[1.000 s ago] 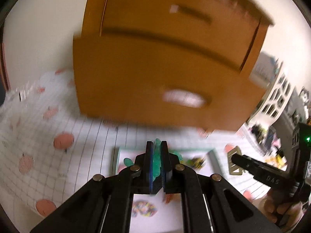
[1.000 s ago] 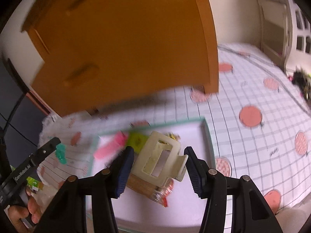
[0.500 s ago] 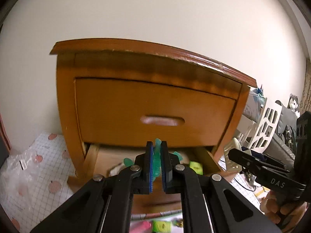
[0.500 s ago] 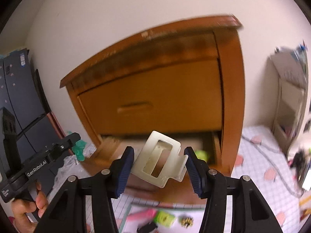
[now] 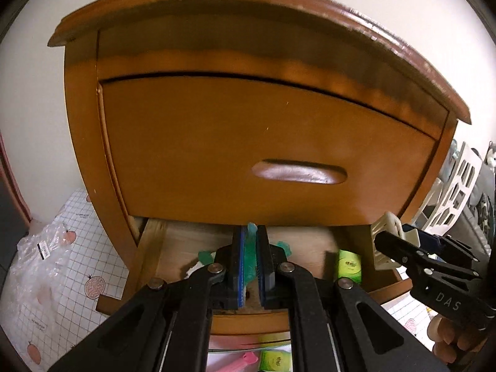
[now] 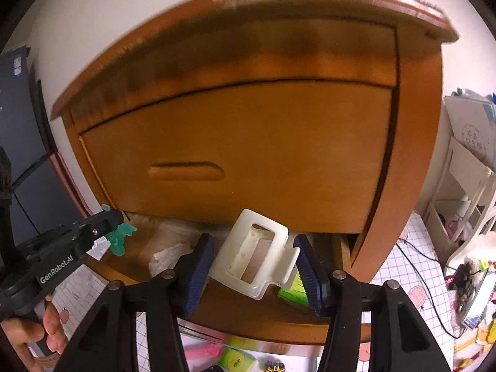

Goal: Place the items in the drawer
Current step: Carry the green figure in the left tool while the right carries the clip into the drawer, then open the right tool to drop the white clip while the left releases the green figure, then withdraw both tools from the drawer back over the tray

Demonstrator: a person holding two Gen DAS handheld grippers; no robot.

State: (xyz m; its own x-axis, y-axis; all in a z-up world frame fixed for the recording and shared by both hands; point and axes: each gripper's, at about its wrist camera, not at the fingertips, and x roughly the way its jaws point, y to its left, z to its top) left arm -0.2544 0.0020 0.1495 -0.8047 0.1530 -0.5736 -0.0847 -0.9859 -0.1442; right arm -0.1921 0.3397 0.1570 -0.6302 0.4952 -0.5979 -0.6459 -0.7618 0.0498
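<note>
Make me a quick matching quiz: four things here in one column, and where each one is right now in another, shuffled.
1. green plastic hair clip
2. cream plastic claw clip
3. lime-green packet
4. pink plastic item

A. lying in the open lower drawer
B. between the right gripper's pads
C. on the tray below the drawer
D. clamped in the left gripper

Pairs: 1-D, 2-B, 3-A, 4-C
</note>
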